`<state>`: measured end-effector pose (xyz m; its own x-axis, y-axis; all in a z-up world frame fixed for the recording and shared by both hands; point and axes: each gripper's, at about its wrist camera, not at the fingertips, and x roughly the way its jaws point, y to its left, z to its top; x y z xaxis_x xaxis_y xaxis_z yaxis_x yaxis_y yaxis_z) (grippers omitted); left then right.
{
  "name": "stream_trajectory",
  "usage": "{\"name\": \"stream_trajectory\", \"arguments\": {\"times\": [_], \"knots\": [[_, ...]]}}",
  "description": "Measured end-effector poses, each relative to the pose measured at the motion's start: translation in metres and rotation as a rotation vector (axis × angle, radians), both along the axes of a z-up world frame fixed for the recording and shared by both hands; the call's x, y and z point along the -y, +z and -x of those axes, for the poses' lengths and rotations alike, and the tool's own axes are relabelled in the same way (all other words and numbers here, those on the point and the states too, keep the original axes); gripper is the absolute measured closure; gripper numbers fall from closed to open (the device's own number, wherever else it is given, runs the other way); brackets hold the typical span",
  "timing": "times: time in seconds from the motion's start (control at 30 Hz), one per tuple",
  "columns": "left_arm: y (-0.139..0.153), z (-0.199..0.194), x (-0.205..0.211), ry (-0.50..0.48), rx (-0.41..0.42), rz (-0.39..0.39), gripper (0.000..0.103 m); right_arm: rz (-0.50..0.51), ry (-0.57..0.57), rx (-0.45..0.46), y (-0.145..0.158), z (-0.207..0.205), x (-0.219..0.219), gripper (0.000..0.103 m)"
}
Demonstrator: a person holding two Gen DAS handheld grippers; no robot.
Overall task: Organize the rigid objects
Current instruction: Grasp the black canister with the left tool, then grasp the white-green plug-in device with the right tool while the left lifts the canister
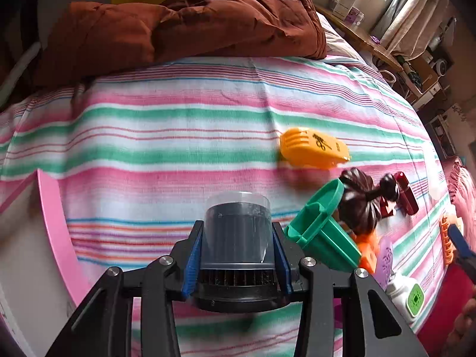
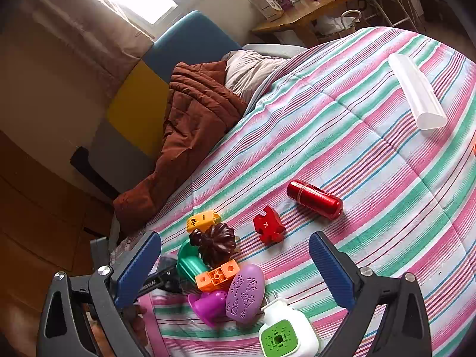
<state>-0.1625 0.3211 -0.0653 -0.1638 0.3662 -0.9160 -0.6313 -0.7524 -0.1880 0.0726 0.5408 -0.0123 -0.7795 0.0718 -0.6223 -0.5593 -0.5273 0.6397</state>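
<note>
My left gripper [image 1: 237, 232] is shut on a black cylindrical filter with a clear cap [image 1: 238, 238], held above the striped bedspread [image 1: 178, 136]. To its right lie a yellow clip [image 1: 314, 148], a green cup [image 1: 322, 232], a dark brown flower piece [image 1: 361, 200] and a red capsule [image 1: 406, 193]. My right gripper [image 2: 235, 263] is open and empty above a pile: the green cup [image 2: 190, 263], brown flower piece [image 2: 218, 244], orange brick [image 2: 218, 275], purple oval [image 2: 245, 293], white plug with green face [image 2: 287, 330], red puzzle piece [image 2: 267, 227] and red capsule [image 2: 315, 199].
A pink-rimmed white bin [image 1: 50, 223] stands at the left. A brown quilt [image 1: 184, 20] is bunched at the bed's head. A clear white tube case [image 2: 416, 90] lies far right. A wooden side table [image 2: 303, 12] stands beyond the bed.
</note>
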Motion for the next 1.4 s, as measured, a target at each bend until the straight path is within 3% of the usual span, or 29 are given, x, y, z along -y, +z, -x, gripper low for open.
{"name": "stream_trajectory", "arguments": {"times": [0.23,0.63,0.77,0.83,1.1,1.23,1.4], "knots": [[0.001,-0.058,0.016,-0.015,-0.043,0.007,0.06,0.009,-0.031,0.023,-0.005,-0.003,-0.006,0.004],[0.005,-0.147,0.03,-0.059,-0.196,-0.052,0.06,-0.014,0.011,0.079,-0.01,0.006,-0.001,0.025],[-0.009,-0.155,0.026,-0.085,-0.207,-0.048,0.059,-0.027,0.032,0.116,-0.011,0.009,0.004,0.035],[-0.01,-0.159,0.027,-0.096,-0.24,-0.055,0.059,-0.021,0.061,0.162,-0.016,0.014,0.008,0.035],[-0.012,-0.159,0.032,-0.104,-0.232,-0.086,0.059,-0.024,0.143,0.284,-0.033,0.028,0.021,0.035],[-0.011,-0.157,0.033,-0.103,-0.22,-0.098,0.059,0.03,0.205,0.344,-0.044,0.033,0.027,0.035],[-0.011,-0.154,0.035,-0.105,-0.206,-0.116,0.059,-0.03,0.317,0.431,-0.035,0.033,0.042,0.034]]}}
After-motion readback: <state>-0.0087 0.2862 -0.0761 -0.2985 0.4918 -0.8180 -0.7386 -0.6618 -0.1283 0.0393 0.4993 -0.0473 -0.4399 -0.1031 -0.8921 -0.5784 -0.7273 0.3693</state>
